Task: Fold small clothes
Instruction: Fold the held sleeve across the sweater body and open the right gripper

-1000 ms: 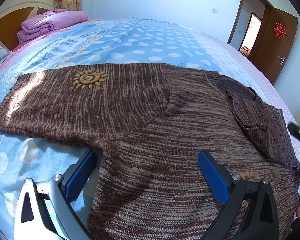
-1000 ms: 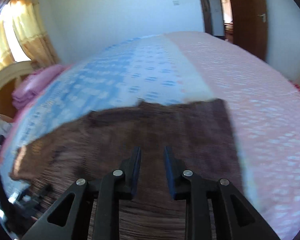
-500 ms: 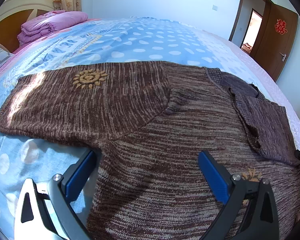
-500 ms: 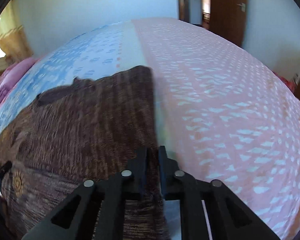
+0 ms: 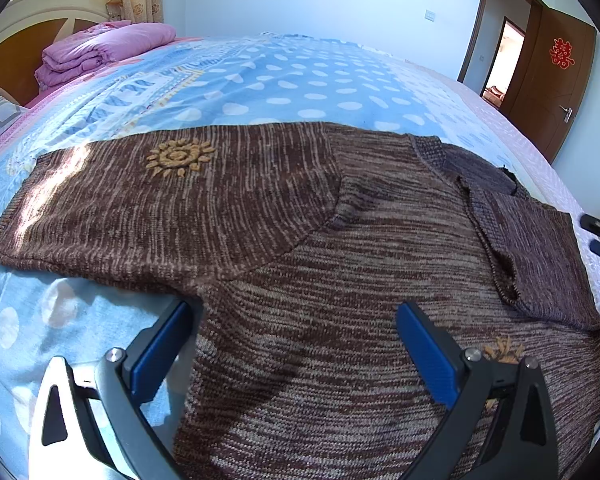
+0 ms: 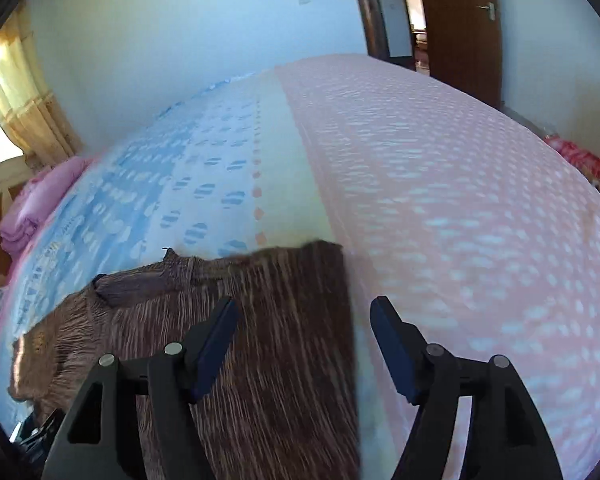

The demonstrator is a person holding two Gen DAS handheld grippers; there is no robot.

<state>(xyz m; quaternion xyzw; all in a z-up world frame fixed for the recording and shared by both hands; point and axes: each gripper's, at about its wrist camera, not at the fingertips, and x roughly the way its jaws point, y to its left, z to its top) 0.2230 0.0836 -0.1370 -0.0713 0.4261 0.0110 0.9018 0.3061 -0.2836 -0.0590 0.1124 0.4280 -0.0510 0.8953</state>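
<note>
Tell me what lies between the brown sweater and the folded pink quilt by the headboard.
Only bare blue polka-dot bedsheet separates the brown sweater from the folded pink quilt, shown in the left wrist view.

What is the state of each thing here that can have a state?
sweater: spread flat on the bed, right sleeve folded in
left hand-held gripper: open, holding nothing
right hand-held gripper: open, holding nothing
pink blanket: folded
door: open
</note>
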